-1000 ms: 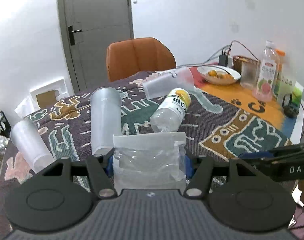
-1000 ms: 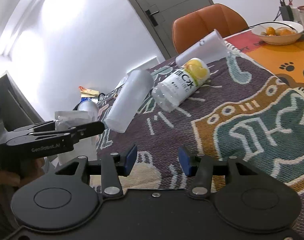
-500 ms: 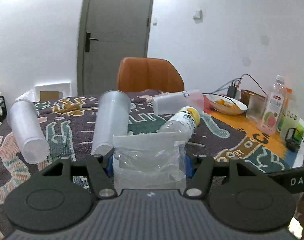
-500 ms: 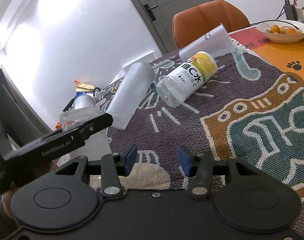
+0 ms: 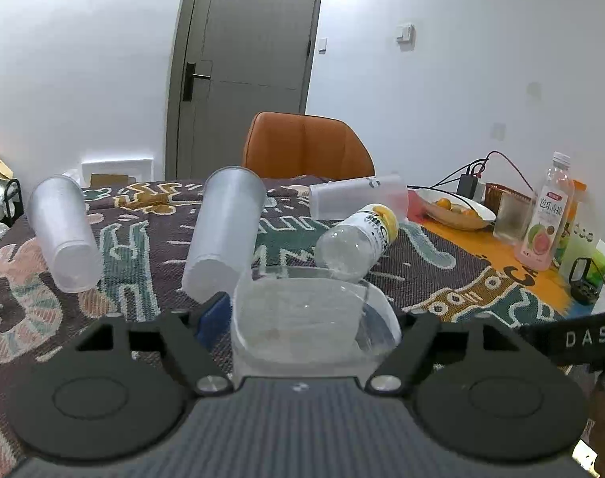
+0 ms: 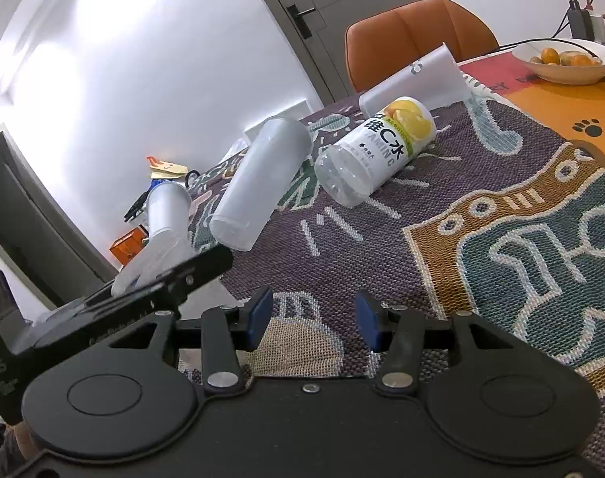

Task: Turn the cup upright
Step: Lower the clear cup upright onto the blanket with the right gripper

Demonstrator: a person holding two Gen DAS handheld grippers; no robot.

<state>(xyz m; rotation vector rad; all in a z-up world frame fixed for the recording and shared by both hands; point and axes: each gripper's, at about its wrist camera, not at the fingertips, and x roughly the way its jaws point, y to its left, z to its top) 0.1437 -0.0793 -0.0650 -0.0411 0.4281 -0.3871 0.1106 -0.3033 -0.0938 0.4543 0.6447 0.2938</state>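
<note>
Left gripper (image 5: pixel 310 318) has the clear cup (image 5: pixel 308 314) clamped between its fingers, mouth tipped up toward the camera, raised over the near edge of the surface (image 5: pixel 442 271). Right gripper (image 6: pixel 310 320) hangs open and empty above the cloth. The job now, I'd say: finish the roll until the rim sits level, lower the base flat onto bare cloth short of the bottle (image 5: pixel 358 239), and release gently; thin walls buckle under squeeze.
</note>
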